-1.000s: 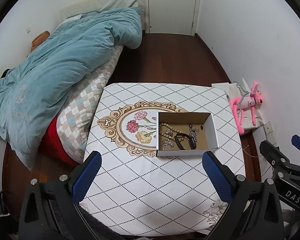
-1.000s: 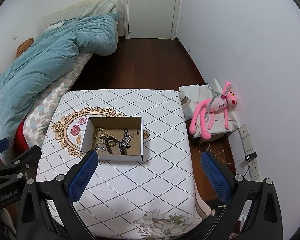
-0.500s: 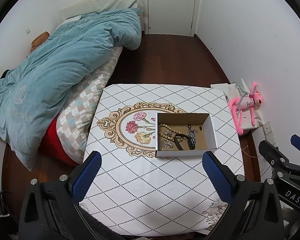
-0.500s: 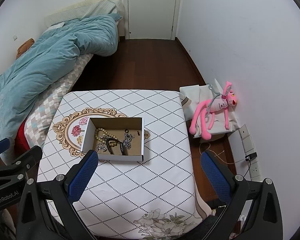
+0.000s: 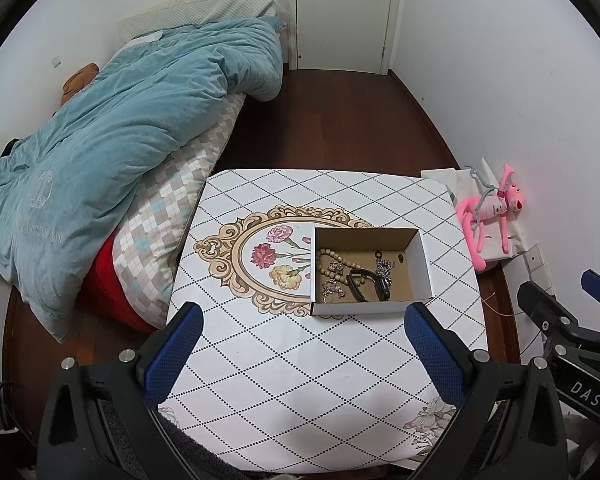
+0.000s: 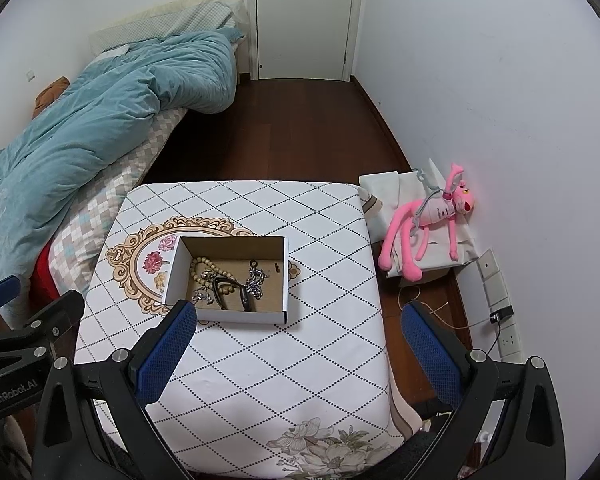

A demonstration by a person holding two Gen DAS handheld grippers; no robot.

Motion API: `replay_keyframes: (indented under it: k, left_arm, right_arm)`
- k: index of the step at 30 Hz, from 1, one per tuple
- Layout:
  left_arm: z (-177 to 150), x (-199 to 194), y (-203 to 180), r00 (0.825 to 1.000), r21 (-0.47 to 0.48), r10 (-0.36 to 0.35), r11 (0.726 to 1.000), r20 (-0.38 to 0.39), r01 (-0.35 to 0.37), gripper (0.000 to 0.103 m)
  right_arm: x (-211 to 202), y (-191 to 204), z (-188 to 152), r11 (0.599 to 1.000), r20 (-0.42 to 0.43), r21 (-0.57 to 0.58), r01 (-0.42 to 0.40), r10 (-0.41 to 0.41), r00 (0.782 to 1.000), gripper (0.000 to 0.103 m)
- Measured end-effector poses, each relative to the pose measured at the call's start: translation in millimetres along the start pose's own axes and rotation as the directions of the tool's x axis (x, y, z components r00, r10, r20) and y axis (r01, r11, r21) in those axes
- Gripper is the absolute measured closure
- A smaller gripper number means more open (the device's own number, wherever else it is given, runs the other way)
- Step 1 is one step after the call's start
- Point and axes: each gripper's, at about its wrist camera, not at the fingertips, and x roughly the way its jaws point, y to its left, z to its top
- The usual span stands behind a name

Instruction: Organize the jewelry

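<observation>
1. All the jewelry sits inside the open cardboard box on the tabletop: a bead bracelet, silver chains, a black band.
2. We hold the left gripper and the right gripper high and back from the box, so both cameras take in everything.
3. Both sets of jaws are spread wide, pinching nothing.
4. With everything in one box, this fits either a finished gathering or a pile awaiting sorting.

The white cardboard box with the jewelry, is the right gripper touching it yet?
Apart. In the left wrist view the right gripper hangs off the table's right edge, clear of the white cardboard box, with bare cloth between them.
</observation>
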Motion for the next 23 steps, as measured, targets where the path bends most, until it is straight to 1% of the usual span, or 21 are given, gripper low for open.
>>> replay_keyframes:
  k: [23]
  left_arm:
    - [0.6, -3.3, -3.4, 1.000, -0.002, -0.011, 1.000, 0.004, 0.011, 0.000]
  right_arm:
    - [-1.4, -4.1, -0.2, 1.000, -0.005, -0.006, 0.004, -0.004, 1.000, 0.000]
